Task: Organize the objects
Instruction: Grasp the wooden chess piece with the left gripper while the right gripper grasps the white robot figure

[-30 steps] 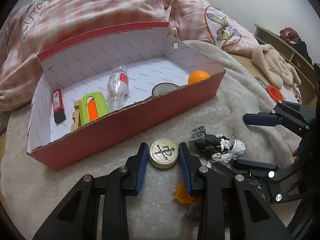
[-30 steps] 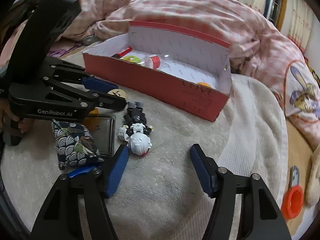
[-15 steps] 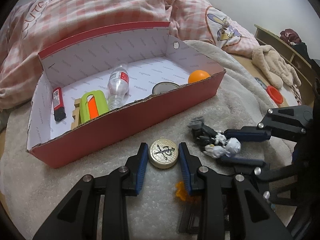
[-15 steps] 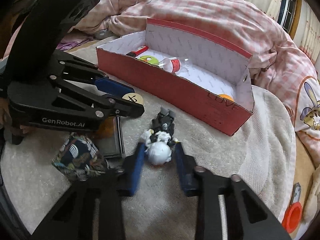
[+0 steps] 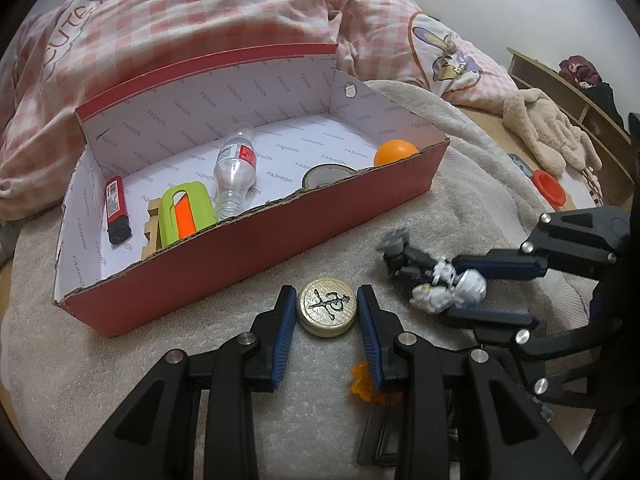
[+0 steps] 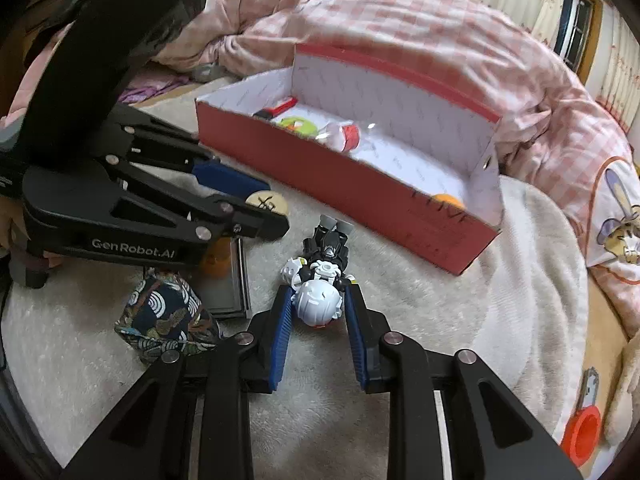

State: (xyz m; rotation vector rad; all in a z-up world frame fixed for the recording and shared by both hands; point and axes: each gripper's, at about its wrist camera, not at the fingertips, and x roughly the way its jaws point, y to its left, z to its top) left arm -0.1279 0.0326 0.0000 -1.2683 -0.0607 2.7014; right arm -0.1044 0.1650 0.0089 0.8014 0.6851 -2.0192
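toy robot [image 6: 318,284] in right hand-held gripper [image 6: 316,300] (pads touching)

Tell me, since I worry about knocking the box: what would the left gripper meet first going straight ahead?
Carrying the chess piece, the left gripper would probably meet the red box, its near wall.

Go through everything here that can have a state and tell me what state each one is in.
Left tool: shut on the chess piece.
Right tool: shut on the toy robot.
Red box: open, lid upright behind.
Water bottle: lying down, looks empty.
Orange ball: resting in the box corner.
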